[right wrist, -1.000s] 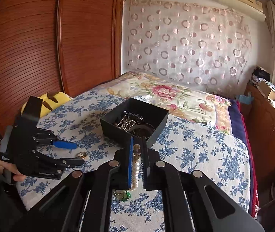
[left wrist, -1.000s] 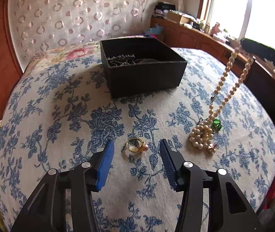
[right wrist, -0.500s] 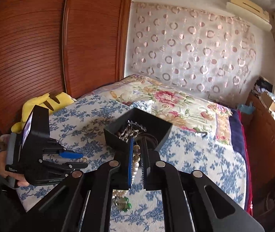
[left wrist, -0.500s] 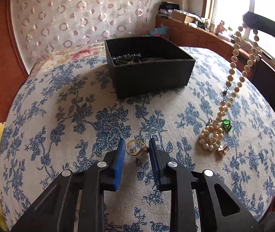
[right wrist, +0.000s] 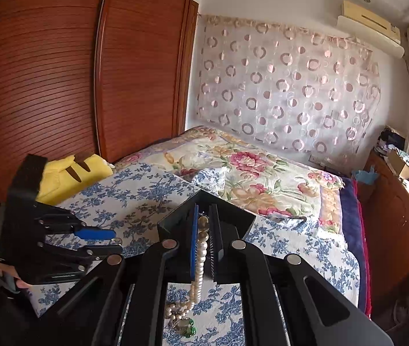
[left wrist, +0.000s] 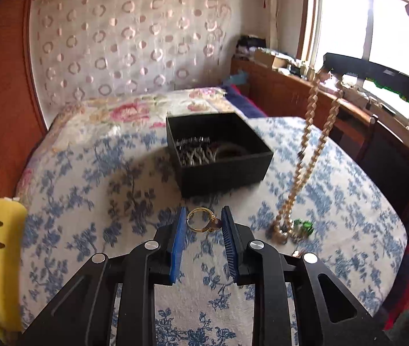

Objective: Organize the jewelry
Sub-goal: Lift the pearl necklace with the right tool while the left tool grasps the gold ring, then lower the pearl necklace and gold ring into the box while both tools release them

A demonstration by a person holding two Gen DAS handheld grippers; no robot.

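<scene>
Now | one ring (left wrist: 202,219) | one pearl necklace (left wrist: 305,155) | one box (left wrist: 219,155)

bedspread (left wrist: 95,173): blue-flowered, under and ahead of both tongs | quilt (right wrist: 250,170): rose print, beyond the bedspread | yellow soft toy (right wrist: 69,173): far left of the tongs, at the bed edge | wardrobe (right wrist: 60,80): wooden, slatted, left | curtain (right wrist: 285,92): ringed, straight ahead | window (left wrist: 345,28): upper right | air conditioner (right wrist: 368,26): high right
</scene>
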